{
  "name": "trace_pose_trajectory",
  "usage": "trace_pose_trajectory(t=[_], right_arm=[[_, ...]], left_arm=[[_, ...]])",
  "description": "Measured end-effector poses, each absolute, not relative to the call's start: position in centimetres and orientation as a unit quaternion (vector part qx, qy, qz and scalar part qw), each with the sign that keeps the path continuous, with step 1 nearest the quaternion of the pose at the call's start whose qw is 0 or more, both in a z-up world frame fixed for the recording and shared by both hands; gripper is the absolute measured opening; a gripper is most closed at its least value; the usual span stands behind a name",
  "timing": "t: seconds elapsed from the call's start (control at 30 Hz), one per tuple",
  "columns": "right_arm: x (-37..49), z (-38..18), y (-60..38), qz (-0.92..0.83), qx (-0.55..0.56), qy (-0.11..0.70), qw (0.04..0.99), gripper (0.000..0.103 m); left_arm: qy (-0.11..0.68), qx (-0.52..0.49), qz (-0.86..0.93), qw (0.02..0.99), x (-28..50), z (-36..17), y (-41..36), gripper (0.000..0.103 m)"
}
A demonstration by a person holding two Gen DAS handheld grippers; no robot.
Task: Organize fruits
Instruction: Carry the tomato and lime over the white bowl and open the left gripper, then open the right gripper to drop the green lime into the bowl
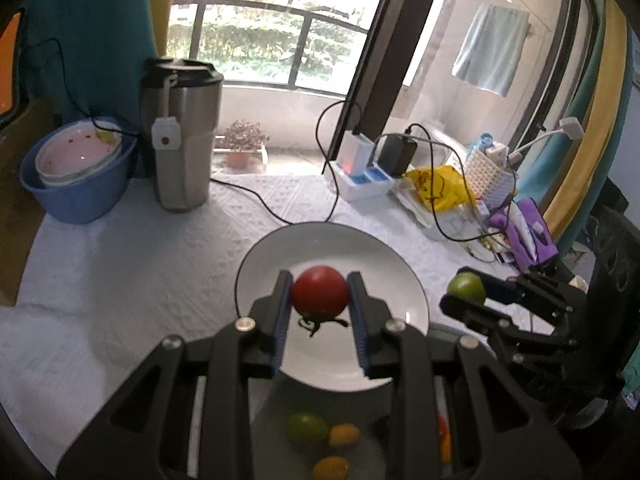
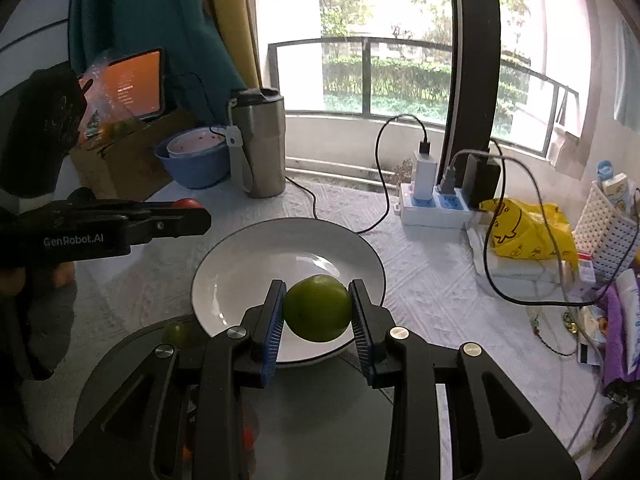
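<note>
Between the blue pads of our left tongs we are pinching a red tomato, stem side down, over the near half of the white plate; our right tongs are pinching a green fruit above the same plate. Both fruits are looking smooth, round and light, likely soft enough to bruise, so we are judging a gentle squeeze across the widest middle as the safest hold. Below us, more green and orange fruits are waiting, blurred, on a dark tray. Along the left tongs' arm, seen from the right wrist, we are reading "GenRobot.AI". Farther across the surface a steel tumbler and a blue bowl are standing.
</note>
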State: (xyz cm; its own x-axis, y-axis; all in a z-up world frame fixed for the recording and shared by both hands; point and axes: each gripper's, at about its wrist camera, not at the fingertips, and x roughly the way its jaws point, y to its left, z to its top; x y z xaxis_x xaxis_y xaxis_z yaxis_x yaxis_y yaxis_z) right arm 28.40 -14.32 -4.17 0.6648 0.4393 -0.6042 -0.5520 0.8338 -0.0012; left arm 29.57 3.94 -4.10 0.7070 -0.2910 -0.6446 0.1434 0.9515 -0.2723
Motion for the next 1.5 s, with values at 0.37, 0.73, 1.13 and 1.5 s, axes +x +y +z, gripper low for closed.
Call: trace_pose_trajectory(t=[0.37,0.73,1.13,1.5], right_arm=[[31.4,-6.2,-13.0,0.274,-0.089,0.336,0.897,0.034],[32.6,-7.6,-12.9,0.269,-0.089,0.353,0.891,0.034],[32.7,-8.3,-12.5,0.268,-0.092,0.365,0.887,0.034],[32.0,-7.8,-11.7,0.256,-0.108,0.369,0.887,0.036]], left_arm=[[0.382,-0.079,-0.088,0.916,32.0,-6.4,3.3,0.028],[0.389,-0.040,-0.038,0.920,32.8,-7.9,2.5,0.029],[0.374,0.023,0.047,0.926,31.9,-7.7,1.2,0.030],[0.324,0.088,0.090,0.937,28.4,-6.2,0.2,0.041]])
